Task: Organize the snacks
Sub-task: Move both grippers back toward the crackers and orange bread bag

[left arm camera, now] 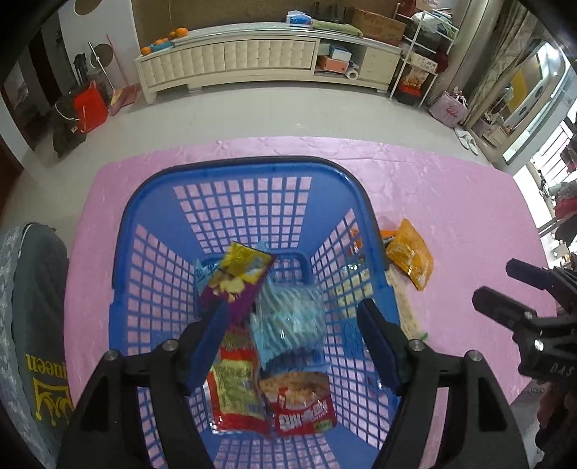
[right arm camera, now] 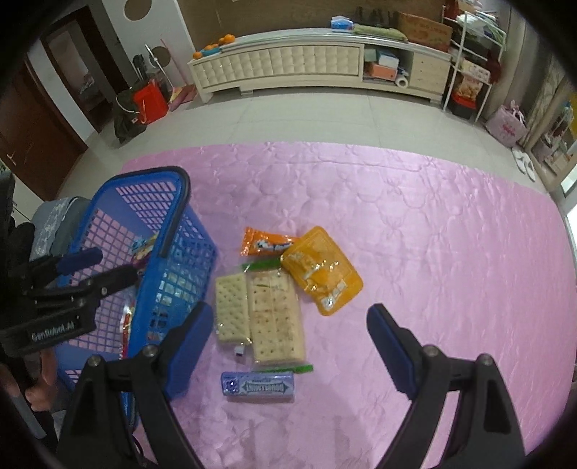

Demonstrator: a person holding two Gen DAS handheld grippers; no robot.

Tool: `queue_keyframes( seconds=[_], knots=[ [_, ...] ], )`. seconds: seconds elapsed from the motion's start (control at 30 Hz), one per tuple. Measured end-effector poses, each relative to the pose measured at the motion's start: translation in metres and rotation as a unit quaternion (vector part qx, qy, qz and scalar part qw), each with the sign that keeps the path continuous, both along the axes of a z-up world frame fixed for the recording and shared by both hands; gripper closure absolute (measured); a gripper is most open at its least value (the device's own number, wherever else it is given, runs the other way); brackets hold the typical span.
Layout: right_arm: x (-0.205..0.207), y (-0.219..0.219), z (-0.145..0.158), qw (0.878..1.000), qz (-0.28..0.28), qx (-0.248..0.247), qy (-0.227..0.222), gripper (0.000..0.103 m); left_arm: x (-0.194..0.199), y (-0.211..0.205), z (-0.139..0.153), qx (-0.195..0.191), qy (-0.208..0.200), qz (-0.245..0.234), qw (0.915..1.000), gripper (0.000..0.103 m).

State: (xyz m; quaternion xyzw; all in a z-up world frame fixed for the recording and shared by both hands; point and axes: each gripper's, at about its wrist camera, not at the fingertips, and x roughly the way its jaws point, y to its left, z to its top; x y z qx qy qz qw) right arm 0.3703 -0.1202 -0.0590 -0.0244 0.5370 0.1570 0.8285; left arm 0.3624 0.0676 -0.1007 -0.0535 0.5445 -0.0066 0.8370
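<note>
Between my left jaws [left arm camera: 292, 342], spread and gripping nothing, snack packets [left arm camera: 274, 360] lie in the blue basket [left arm camera: 230, 169]. My right jaws [right arm camera: 288, 350] hang wide and empty above crackers [right arm camera: 274, 317] and gum [right arm camera: 258, 386] on the pink tabletop [right arm camera: 450, 252].

Pink cloth [right arm camera: 432, 252] covers the work surface. Beyond it, tiled floor [right arm camera: 324, 115] w/ long cream cabinet [right arm camera: 306, 61] along far wall; oranges [right arm camera: 225, 39] on its left end, cardboard box [right arm camera: 425, 30] at right. Red bag [right arm camera: 149, 99] on floor at left, white rack [right arm camera: 468, 61] & slippers [right arm camera: 524, 164] at right.
</note>
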Motion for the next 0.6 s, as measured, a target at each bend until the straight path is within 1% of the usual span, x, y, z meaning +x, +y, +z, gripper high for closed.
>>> queue_keyframes(
  seconds=[0.1,0.33,0.47,0.6],
  knots=[
    [-0.005,0.003,0.007,1.0,0.003,-0.005,-0.012,0.013,-0.007,0.0,0.006,-0.005,-0.004,-0.002,1.0,0.032],
    [-0.012,0.003,0.015,1.0,0.001,0.007,-0.005,0.013,-0.023,-0.007,0.02,-0.008,-0.011,-0.008,0.9999,0.032],
    [-0.017,-0.001,0.02,1.0,0.003,0.01,-0.007,0.013,-0.031,-0.016,0.03,-0.02,-0.015,-0.009,0.9997,0.032],
    [-0.021,-0.01,0.022,1.0,0.005,0.01,-0.008,0.013,-0.036,-0.033,0.038,-0.014,-0.022,-0.025,0.9993,0.032]
  ],
)
